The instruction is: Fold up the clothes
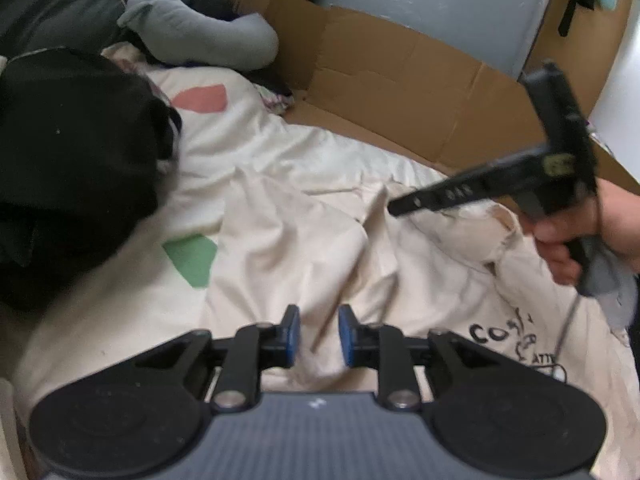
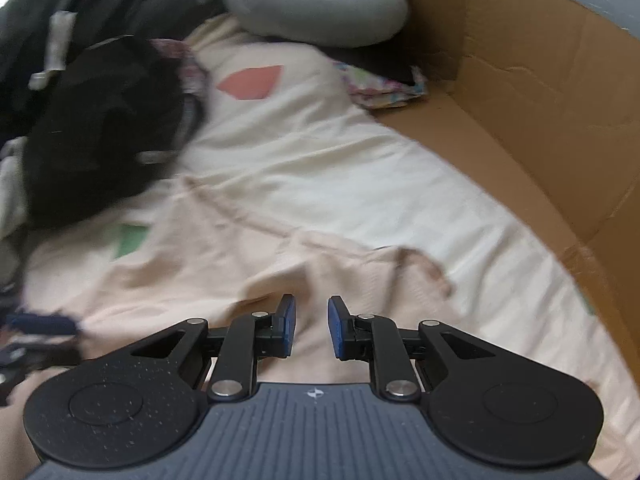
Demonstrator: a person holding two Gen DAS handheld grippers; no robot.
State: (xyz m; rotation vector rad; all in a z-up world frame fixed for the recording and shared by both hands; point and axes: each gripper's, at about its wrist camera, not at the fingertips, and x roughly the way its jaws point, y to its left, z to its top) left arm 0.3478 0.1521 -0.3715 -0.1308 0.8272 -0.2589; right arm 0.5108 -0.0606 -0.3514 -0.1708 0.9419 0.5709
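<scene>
Cream garment (image 1: pixel 288 216) lies rumpled; black clothes (image 1: pixel 68 160) overlap its edge, cardboard box (image 1: pixel 400 92) beside. Left gripper (image 1: pixel 319 336) and right gripper (image 2: pixel 311 328) jaws slightly spread, pinching nothing.

surface: cardboard sheet (image 2: pixel 500 152) | on it: cream garment (image 2: pixel 320 168), possibly black clothes (image 2: pixel 108 128)

Both wrist cams are sitting close above the cream garment (image 1: pixel 280 208), looking forward and down past their claws. Both are sharing the garment's red patch (image 2: pixel 252 82), grey pillow (image 1: pixel 208 28) and cardboard box (image 2: pixel 540 92).
</scene>
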